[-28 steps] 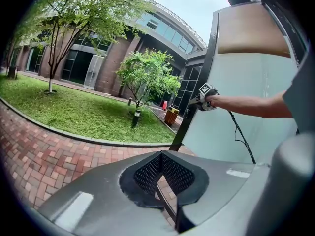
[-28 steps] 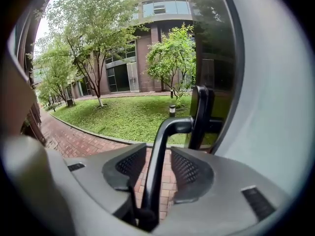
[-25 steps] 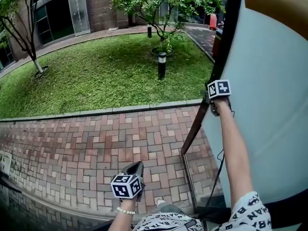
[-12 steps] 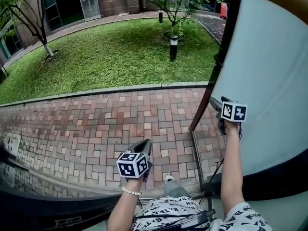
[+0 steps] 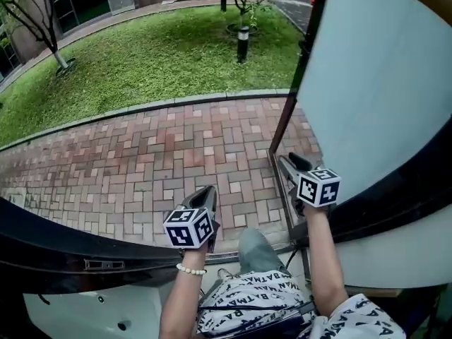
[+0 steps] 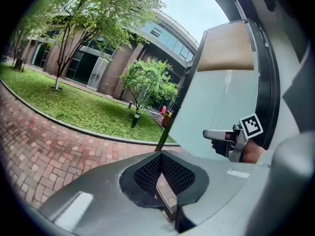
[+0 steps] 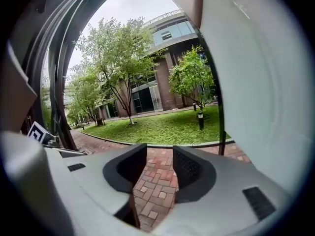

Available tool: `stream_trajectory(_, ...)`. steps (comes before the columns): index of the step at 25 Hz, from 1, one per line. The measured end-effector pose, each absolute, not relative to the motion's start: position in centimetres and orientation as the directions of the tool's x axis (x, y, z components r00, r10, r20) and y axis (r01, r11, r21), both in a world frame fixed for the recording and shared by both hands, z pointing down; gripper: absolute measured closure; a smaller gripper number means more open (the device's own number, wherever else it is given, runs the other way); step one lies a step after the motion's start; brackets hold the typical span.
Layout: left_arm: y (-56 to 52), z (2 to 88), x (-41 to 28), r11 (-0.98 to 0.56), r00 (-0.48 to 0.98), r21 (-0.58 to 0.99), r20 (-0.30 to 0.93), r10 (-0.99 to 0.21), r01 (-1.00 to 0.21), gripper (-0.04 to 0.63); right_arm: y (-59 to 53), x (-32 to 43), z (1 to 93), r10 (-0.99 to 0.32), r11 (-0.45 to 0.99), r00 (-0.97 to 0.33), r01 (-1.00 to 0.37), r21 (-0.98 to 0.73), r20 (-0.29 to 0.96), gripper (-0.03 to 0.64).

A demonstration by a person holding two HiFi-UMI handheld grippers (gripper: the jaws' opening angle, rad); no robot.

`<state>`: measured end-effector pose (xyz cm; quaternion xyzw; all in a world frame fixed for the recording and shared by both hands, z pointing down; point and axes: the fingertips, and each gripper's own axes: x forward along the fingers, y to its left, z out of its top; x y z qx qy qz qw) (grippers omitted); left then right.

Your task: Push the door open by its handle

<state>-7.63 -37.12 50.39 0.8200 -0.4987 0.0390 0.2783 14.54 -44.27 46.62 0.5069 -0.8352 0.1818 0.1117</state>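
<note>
The door (image 5: 378, 83) stands wide open, just right of the right gripper (image 5: 291, 162). Its fingers are spread, have just been closing, and hold nothing. The left gripper (image 5: 205, 195) has its fingers pressed together. I think the push is done, so keep both clear of the door.

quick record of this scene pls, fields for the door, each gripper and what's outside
door: door stands open, swung outward on the right, pale panel in a dark frame
right gripper: right gripper near the door's lower edge, jaws apart and just been closing, nothing between them
left gripper: left gripper jaws shut, empty, aimed outdoors
outside: brick paving, then lawn with a bollard light
door handle: cannot make it out
</note>
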Motion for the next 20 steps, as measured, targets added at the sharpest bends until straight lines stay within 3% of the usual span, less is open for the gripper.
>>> stream_trajectory(3, -34.7, 51.0, -6.5, -0.359, 0.516, 0.426, 0.346, -0.784, -0.83, 0.606, -40.9, 13.3, 47.4, -0.796, 0.427, -0.473, -0.881, -0.203, 0.377, 0.479)
stream_trajectory(5, -33.4, 51.2, -5.9, -0.369, 0.526, 0.426, 0.348, -0.776, -0.826, 0.606, -39.0, 12.5, 47.4, -0.794, 0.44, -0.484, -0.875, -0.203, 0.368, 0.552)
stream_trajectory(8, -32.9, 50.3, -4.9, -0.389, 0.54, 0.422, 0.336, -0.772, -0.819, 0.606, -37.6, 11.3, 46.7, -0.779, 0.484, -0.524, -0.852, -0.201, 0.344, 0.563)
stream_trajectory(9, -32.8, 50.0, -4.4, -0.395, 0.542, 0.418, 0.334, -0.771, -0.818, 0.606, -37.3, 11.2, 46.7, -0.775, 0.492, -0.531, -0.847, -0.202, 0.343, 0.615)
stream_trajectory(20, -26.6, 47.7, 0.0, -0.381, 0.494, 0.344, 0.352, -0.795, -0.858, 0.604, -29.0, 12.4, 48.1, -0.7, 0.568, -0.62, -0.784, -0.249, 0.355, 0.615)
